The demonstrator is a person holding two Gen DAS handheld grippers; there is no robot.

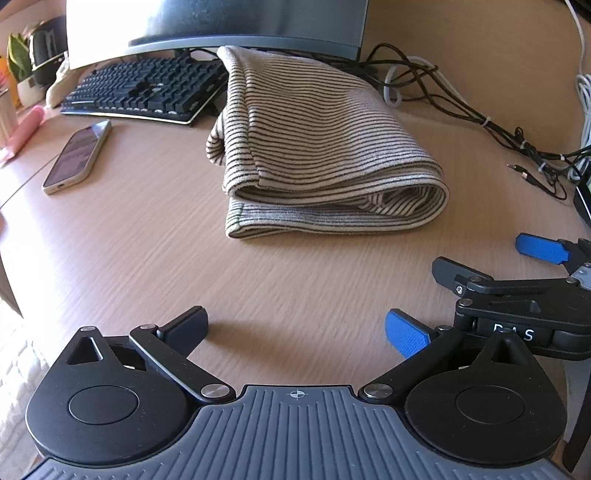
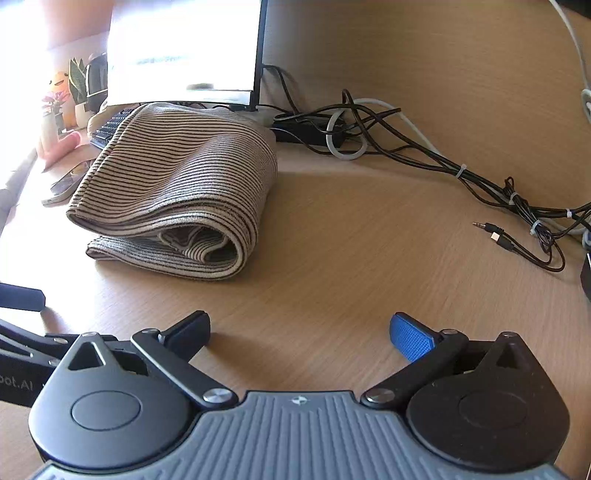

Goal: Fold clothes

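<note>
Shirt [image 1: 317, 147] folded, beyond both spread, empty jaws.

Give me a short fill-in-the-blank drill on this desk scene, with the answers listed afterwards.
1. The folded cloth has a pattern of thin dark ____.
2. Both the left claw and the right claw have their jaws ____.
3. The phone lies flat on the desk, on the ____ side of the cloth in the left wrist view.
4. Past the cloth, a black ____ sits below the monitor.

Answers: stripes; open; left; keyboard
</note>
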